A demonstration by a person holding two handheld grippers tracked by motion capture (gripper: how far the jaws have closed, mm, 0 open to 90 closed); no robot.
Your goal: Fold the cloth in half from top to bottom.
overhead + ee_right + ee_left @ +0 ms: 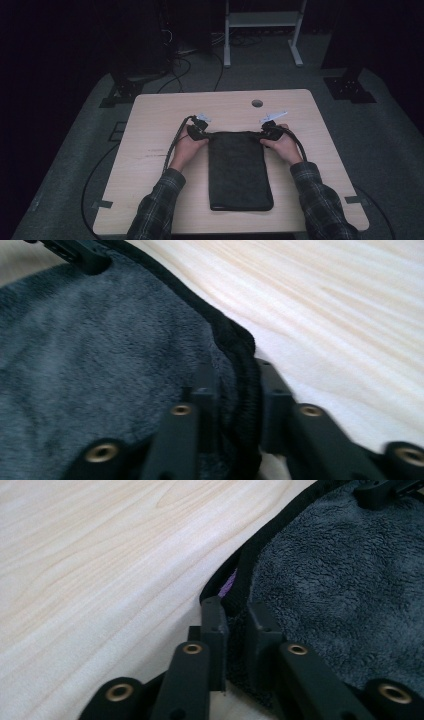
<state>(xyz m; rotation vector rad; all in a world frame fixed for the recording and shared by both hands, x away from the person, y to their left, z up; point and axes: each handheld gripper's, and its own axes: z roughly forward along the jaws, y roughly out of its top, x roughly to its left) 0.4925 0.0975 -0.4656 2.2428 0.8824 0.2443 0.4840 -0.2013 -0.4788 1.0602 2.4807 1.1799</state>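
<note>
Two hands reach in from the bottom of the high view, and we describe the scene from largest to smallest. A pale wooden desk (150,120) fills the middle of the frame, with dark floor around it. On it, at centre, lies a dark grey fleece towel (240,170), folded into a long rectangle running from mid-frame toward the lower edge. At the towel's upper left corner we see the left gripper (196,131); in the left gripper view its fingers (215,625) are clamped on the towel's black hem. At the upper right corner sits the right gripper (267,131); in the right gripper view its fingers (272,390) pinch the thick hem too.
</note>
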